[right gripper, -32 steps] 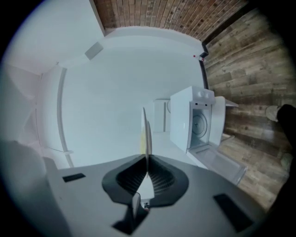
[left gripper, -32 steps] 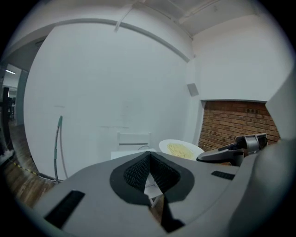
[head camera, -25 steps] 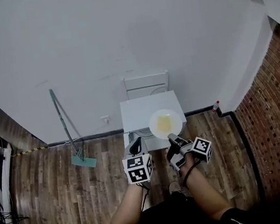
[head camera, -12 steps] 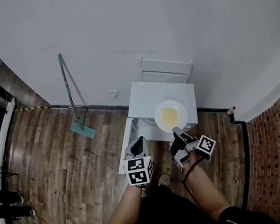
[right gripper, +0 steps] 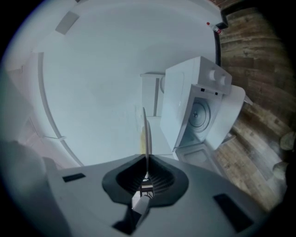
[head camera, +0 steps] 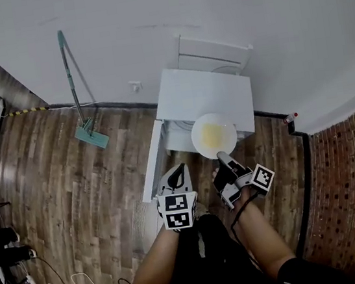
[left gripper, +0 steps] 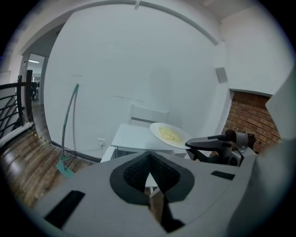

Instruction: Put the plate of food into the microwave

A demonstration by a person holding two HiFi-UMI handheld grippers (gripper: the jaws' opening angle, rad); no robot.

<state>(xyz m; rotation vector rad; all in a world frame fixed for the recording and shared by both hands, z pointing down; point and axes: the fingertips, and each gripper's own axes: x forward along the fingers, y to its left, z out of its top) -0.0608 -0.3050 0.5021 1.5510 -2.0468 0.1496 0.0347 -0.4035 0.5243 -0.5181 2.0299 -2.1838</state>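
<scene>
You're in the carrying step: the plate (head camera: 214, 134) is in the air, not yet inside the microwave (head camera: 204, 91). Your right tool (head camera: 222, 159) is clenched on the plate's near rim, and the right gripper view shows that rim pinched edge-on between the pads. From above, the plate hangs over the microwave's front edge, with the yellow food (head camera: 210, 134) lying in its middle. From the left gripper view it looks to sit level and a little higher than the microwave's top.

Your left tool (head camera: 176, 171) is closed on nothing. It hovers in front of the microwave, beside the open door (head camera: 153, 168), which swings out to the left of the opening. With the door already open, I'd judge the left tool has no job just now.

The next move, as I read it, is to bring the plate down below the microwave's top, then slide it straight in through the opening. Keep it flat so the food stays put. Since you hold it by one rim only, go steadily, and watch the far rim against the microwave's upper edge. Loosen the grip only once the plate rests on the microwave's floor.
</scene>
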